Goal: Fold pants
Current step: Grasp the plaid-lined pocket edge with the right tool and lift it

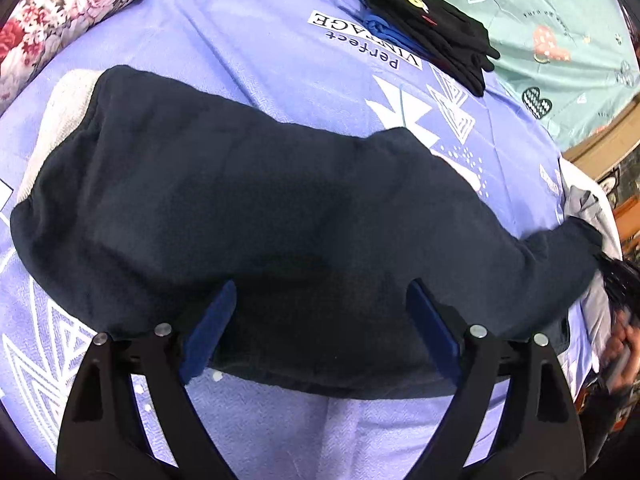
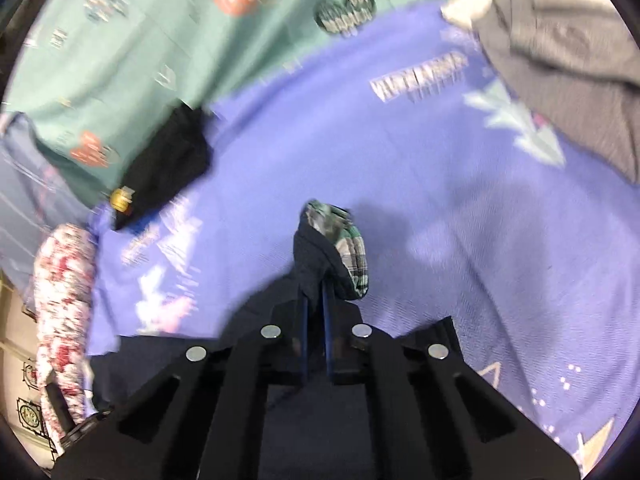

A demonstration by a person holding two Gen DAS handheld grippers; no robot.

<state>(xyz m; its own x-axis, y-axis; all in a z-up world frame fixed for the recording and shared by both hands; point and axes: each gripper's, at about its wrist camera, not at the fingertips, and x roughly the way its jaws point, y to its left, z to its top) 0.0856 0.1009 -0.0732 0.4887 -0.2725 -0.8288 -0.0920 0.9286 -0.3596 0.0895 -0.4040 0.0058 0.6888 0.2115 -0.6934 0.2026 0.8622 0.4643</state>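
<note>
On the purple bedsheet (image 1: 248, 52), left gripper (image 1: 320, 304) fingers spread wide over navy pants (image 1: 240, 200), right gripper (image 2: 316, 304) fingers clamped on pants.

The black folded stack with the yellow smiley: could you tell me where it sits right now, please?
In the left wrist view, the black folded stack lies at the top right on the purple sheet, beyond the dark pants, beside the teal sheet.

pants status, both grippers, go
Left gripper open over dark pants. Right gripper shut on pants end, plaid lining showing. Nothing in the way.
</note>
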